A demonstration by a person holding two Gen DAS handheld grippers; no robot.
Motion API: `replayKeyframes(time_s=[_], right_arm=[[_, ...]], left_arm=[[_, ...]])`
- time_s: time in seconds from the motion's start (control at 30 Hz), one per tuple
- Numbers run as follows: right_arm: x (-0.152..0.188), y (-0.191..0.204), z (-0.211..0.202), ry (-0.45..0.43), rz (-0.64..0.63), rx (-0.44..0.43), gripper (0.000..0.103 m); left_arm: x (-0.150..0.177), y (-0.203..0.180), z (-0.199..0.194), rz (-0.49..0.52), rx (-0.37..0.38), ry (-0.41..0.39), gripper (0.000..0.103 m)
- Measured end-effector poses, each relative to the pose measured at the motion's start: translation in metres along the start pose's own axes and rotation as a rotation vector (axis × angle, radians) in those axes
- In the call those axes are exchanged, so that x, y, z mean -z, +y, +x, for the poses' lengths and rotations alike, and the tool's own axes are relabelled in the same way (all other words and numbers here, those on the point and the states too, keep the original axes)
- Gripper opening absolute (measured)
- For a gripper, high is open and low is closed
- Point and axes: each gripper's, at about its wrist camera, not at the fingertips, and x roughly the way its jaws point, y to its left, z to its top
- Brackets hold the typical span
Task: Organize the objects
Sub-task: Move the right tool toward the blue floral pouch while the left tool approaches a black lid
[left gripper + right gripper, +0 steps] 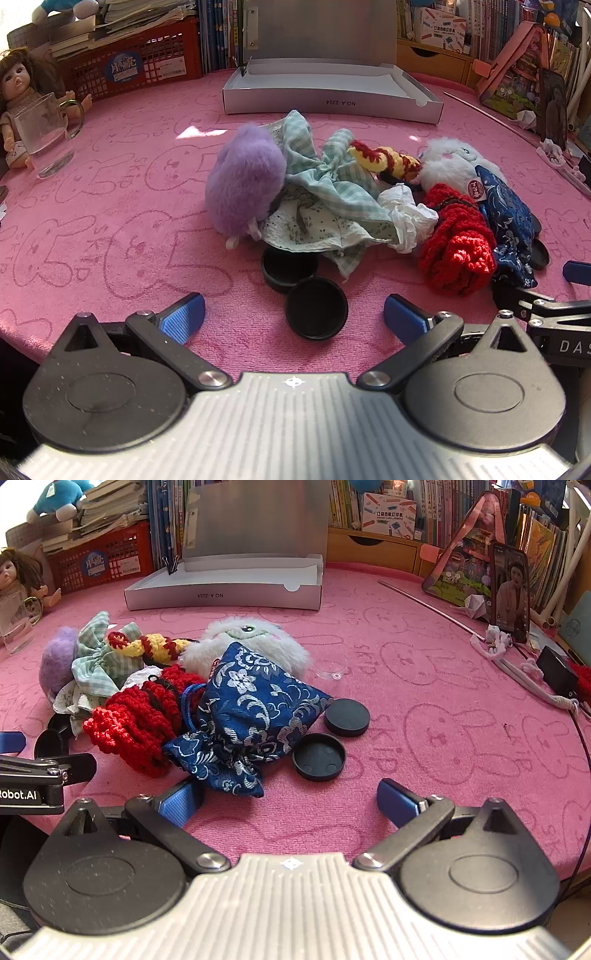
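A pile lies on the pink cloth: a purple fluffy toy (243, 181), checked green cloth (332, 184), a red knitted piece (458, 240) (140, 720), a blue brocade pouch (255, 716) (509, 221), a white furry toy (251, 642) and a yellow-red knit (384, 158). Two black round cups (316, 308) sit just ahead of my open, empty left gripper (293, 317). Two black lids (318, 756) lie ahead of my open, empty right gripper (291, 797). An open silver box (332, 96) (225, 587) stands behind the pile.
A glass mug (46, 136) and a doll (18, 85) are at far left. A red crate (136, 66) and books line the back. A phone (511, 594), a thin rod (424, 605), cords and a black box (557, 675) lie at right.
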Motion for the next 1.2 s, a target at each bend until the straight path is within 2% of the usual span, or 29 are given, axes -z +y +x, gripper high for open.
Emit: replayKeyframes(time_s=[0.63,0.8,0.93,1.07,1.2], right_arm=[[0.003,0.0,-0.001,-0.021,-0.016,-0.008,0.103],[0.004,-0.001,-0.002,-0.032,-0.02,-0.008,0.103],[0.006,0.0,-0.004,-0.043,-0.024,-0.014,0.1],[0.006,0.003,-0.009,-0.063,-0.03,-0.023,0.091],[0.005,0.001,-0.013,-0.079,-0.01,-0.048,0.086]], left_arm=[[0.0,-0.001,0.0,-0.003,-0.006,-0.005,0.103],[0.001,0.001,0.001,0.0,-0.003,-0.033,0.103],[0.003,0.003,0.001,0.006,0.003,-0.055,0.103],[0.005,0.005,-0.002,0.008,0.02,-0.056,0.103],[0.011,0.006,-0.006,0.024,0.033,-0.065,0.103]])
